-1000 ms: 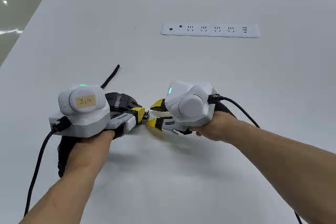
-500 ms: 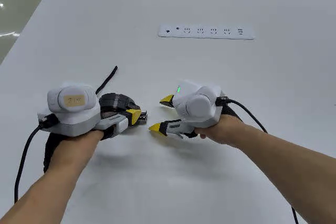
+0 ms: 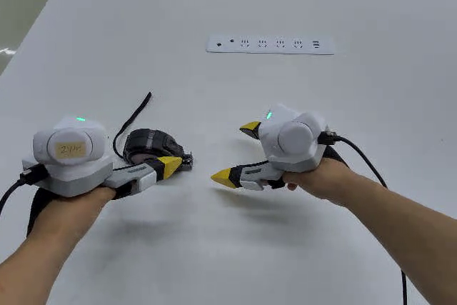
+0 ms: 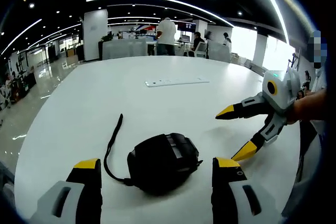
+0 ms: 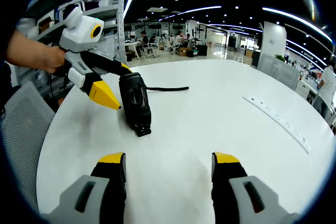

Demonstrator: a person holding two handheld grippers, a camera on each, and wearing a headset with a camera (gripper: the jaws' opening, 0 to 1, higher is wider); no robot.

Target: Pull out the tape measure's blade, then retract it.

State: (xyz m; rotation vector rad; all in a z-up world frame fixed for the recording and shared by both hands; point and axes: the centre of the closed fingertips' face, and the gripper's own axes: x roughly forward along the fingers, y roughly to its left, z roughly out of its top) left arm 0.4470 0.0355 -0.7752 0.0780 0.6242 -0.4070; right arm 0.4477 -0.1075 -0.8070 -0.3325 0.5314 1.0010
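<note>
Tape measure [image 3: 148, 146] lies on the white table [image 3: 235, 248], blade in its case, between the left gripper's [image 4: 157, 163] wide-spread jaws, unpinched. Right gripper [image 3: 236, 151] hovers near, jaws spread, holding nothing.

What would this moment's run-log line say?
left tongs open, astride tape measure | right tongs open, apart | no blade showing | tape measure on table

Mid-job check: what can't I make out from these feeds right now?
Blade tip: too small in the right gripper view, dark against the tape measure case in the left gripper view; full retraction unconfirmed.
Left claw: in the head view its near jaw overlaps the case, so contact is unclear.
Power strip: markings too small, head view.
</note>
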